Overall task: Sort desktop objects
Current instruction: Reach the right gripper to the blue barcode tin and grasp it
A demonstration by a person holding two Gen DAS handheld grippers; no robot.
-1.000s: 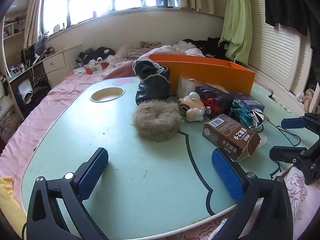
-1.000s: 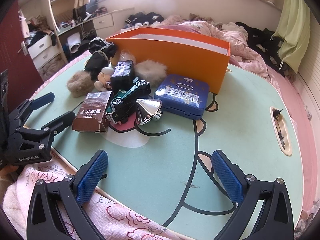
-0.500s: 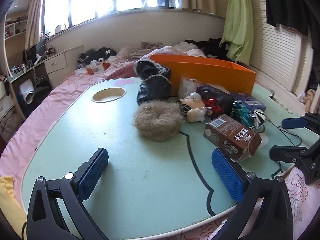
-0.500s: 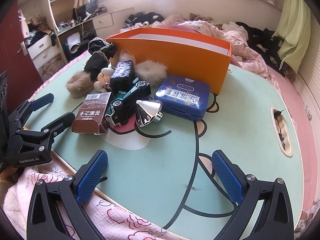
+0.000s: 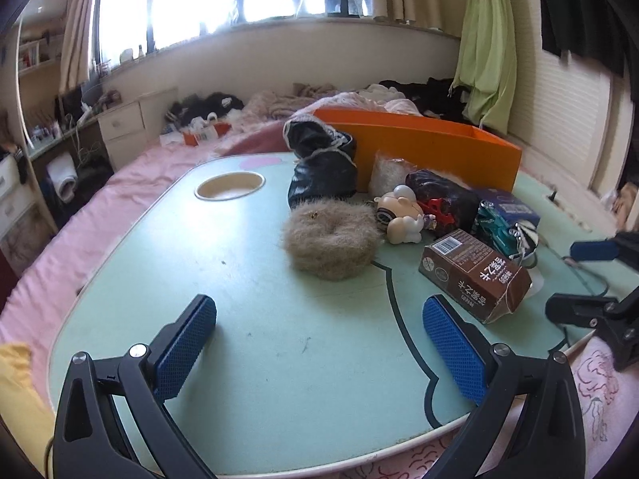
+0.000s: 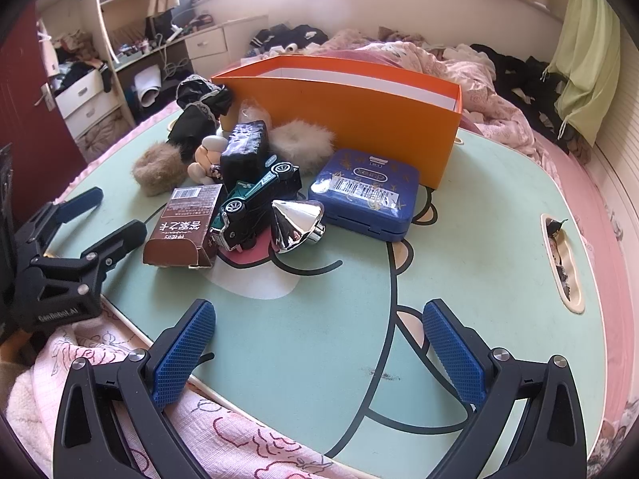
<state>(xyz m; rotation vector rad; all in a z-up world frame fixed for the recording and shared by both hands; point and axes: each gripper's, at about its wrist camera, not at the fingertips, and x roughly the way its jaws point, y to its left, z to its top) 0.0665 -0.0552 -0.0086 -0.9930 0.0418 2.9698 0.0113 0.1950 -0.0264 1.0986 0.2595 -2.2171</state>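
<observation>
An orange box stands at the back of the mint-green table. In front of it lie a blue tin, a chrome cone, a green toy car, a brown carton, a dark packet, a cream figurine, a brown fluffy scrunchie, a white one and a black cloth bundle. My left gripper hovers open over the near table edge, short of the scrunchie. My right gripper is open too, nothing between its fingers, short of the cone.
A round cup recess sits at the table's far left, an oval recess on its right side. Pink bedding surrounds the table. A patterned blanket lies under its near edge. Drawers and shelves line the left wall.
Both views have shifted only slightly; the left gripper has tilted a little upward and nearer the objects. Nothing on the table has moved and both grippers stay open.
</observation>
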